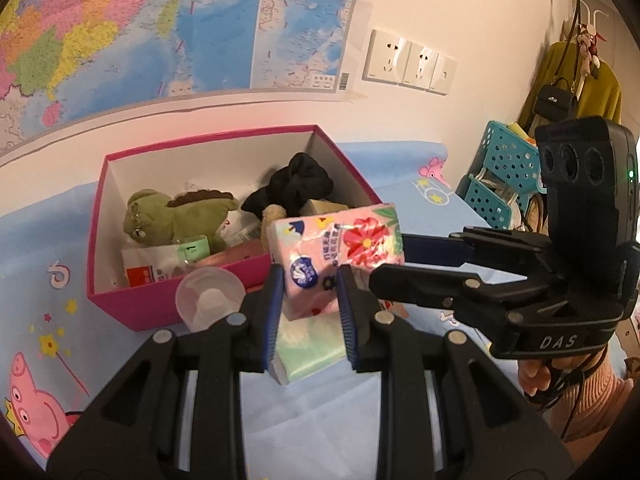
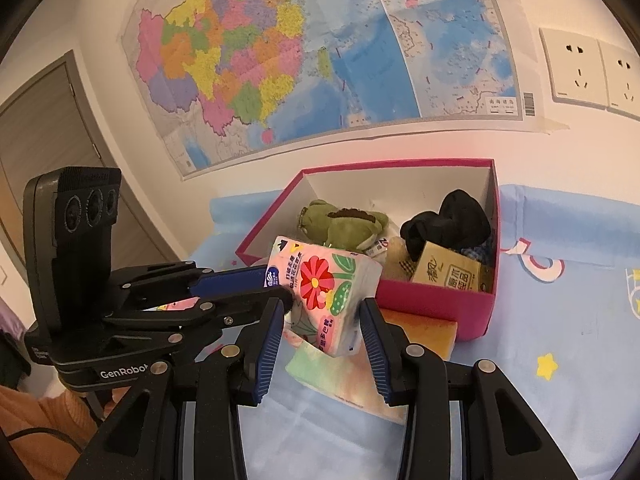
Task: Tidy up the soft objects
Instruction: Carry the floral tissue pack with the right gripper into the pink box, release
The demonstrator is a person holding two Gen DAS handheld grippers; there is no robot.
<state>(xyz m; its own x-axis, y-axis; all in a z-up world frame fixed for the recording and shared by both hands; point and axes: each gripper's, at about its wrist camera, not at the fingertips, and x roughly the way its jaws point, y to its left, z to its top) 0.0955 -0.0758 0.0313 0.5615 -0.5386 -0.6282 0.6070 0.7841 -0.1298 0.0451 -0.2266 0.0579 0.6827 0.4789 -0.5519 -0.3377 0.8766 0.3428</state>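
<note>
A pink flowered tissue pack (image 1: 340, 248) (image 2: 324, 288) hangs just above the table, in front of the pink box (image 1: 132, 304) (image 2: 436, 300). My left gripper (image 1: 309, 276) is shut on its lower end. My right gripper (image 2: 322, 308) is shut on the same pack from the other side, and shows in the left wrist view as right gripper (image 1: 394, 264) coming in from the right. The left gripper (image 2: 276, 288) enters the right wrist view from the left. Inside the box lie a green plush dinosaur (image 1: 176, 216) (image 2: 344, 224), a black cloth (image 1: 296, 184) (image 2: 448, 220) and a brown tissue pack (image 2: 448, 272).
A green tissue pack (image 1: 308, 344) (image 2: 340, 376) lies on the blue cartoon tablecloth (image 1: 360, 420) under the grippers. A clear plastic cup (image 1: 208, 296) and an orange sponge (image 2: 424, 328) rest against the box front. Teal baskets (image 1: 504, 176) stand at the right, with a wall map behind.
</note>
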